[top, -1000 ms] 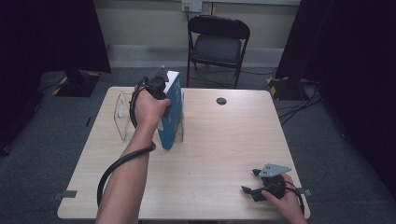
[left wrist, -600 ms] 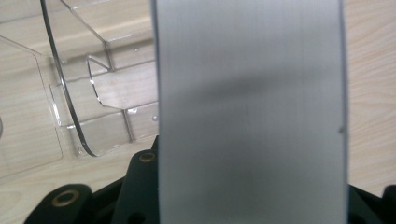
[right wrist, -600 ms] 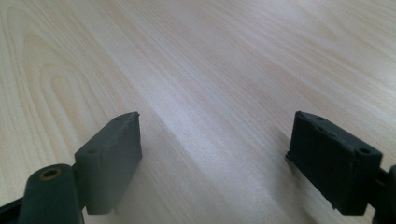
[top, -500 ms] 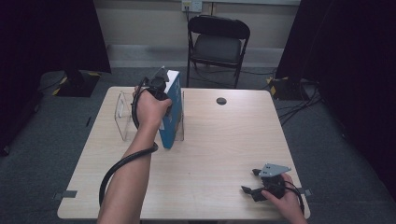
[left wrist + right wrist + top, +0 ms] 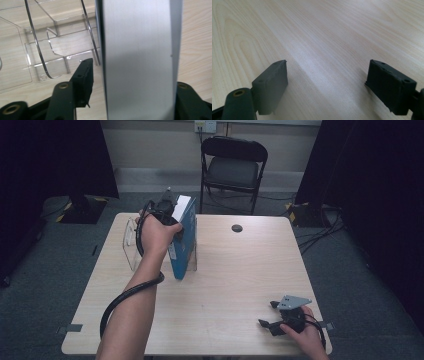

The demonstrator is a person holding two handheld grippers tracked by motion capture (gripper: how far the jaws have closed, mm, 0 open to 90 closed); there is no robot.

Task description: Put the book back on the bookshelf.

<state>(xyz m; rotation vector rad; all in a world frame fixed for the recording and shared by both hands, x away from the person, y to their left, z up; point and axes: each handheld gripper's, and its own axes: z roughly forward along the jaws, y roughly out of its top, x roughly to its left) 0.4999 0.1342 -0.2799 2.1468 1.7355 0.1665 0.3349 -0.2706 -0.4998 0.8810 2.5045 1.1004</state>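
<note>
A blue book (image 5: 182,245) with white page edges stands tilted on the wooden table (image 5: 240,275), against the right side of a clear plastic holder (image 5: 131,245). My left gripper (image 5: 167,207) sits over the book's top end. In the left gripper view the grey-white edge of the book (image 5: 140,60) runs between the jaws of the left gripper (image 5: 136,75). The right jaw lies against the book and the left jaw stands a narrow gap off it, so the gripper is open. My right gripper (image 5: 266,314) rests open on the table near the front right corner. Nothing is between the jaws of the right gripper (image 5: 327,75).
The clear holder (image 5: 50,55) has wire dividers and lies left of the book. A small black round disc (image 5: 237,228) sits at the table's far middle. A black folding chair (image 5: 232,167) stands behind the table. Cables lie on the floor at the right.
My left hand and gripper have shifted slightly at the book's top. The book and my right gripper have stayed where they were.
</note>
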